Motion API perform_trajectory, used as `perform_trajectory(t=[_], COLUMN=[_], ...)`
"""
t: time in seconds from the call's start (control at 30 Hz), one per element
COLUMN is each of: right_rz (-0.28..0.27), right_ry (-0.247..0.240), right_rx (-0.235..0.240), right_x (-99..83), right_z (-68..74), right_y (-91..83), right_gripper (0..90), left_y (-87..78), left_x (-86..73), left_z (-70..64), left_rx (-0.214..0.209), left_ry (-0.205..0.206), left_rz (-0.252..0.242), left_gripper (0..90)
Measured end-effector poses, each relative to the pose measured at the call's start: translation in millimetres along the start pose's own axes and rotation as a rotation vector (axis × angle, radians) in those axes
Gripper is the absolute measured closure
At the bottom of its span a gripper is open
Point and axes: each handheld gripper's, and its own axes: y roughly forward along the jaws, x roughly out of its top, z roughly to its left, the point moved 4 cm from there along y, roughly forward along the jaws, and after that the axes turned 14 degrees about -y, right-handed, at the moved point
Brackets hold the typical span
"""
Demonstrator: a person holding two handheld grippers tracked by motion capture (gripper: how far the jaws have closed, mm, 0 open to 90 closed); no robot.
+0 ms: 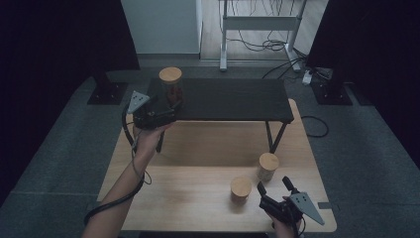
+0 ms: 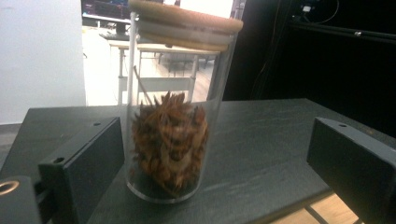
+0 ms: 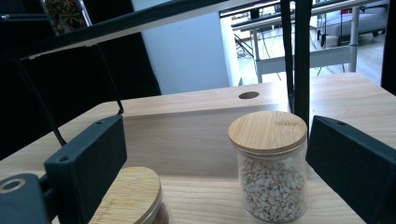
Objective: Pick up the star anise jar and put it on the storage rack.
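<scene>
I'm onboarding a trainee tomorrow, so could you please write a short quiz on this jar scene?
1. True or false: the left gripper is clamped on the star anise jar.
2. Where does that jar stand: A on the black shelf, B on the wooden table?
3. How many jars stand on the wooden table?

Key: 1 false, its jaws stand open around the jar; 2 A; 3 two, the pale-grain jar and another lidded jar.

left tool (image 1: pixel 174 106) raised, jaws apart; right tool (image 1: pixel 274 187) low, jaws apart
</scene>
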Motion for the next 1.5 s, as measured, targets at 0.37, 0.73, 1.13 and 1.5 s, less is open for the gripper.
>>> perform_trajectory(t=[0.37, 0.73, 1.13, 1.5], right_rz=[-0.003, -0.019, -0.006, -0.001], right_ry=[-0.008, -0.029, -0.036, -0.032], right_rx=[0.014, 0.021, 0.026, 0.025], right_x=[1.0, 1.6, 1.3, 0.6], right_z=[5.4, 11.6, 14.3, 12.2], right_y=[-0.6, -3.1, -2.3, -0.7], right_gripper=[5.4, 5.3, 5.3, 5.3], left_y=[-35.1, -71.2, -85.2, -83.5], left_x=[-13.7, -32.8, -65.0, -80.3], left_z=[-11.6, -24.0, -18.5, -10.0], left_rx=[0.017, 0.012, 0.055, 0.069], left_ry=[0.029, 0.052, 0.075, 0.058], left_rz=[0.015, 0.038, 0.071, 0.101], left_gripper=[5.1, 5.7, 5.8, 5.6])
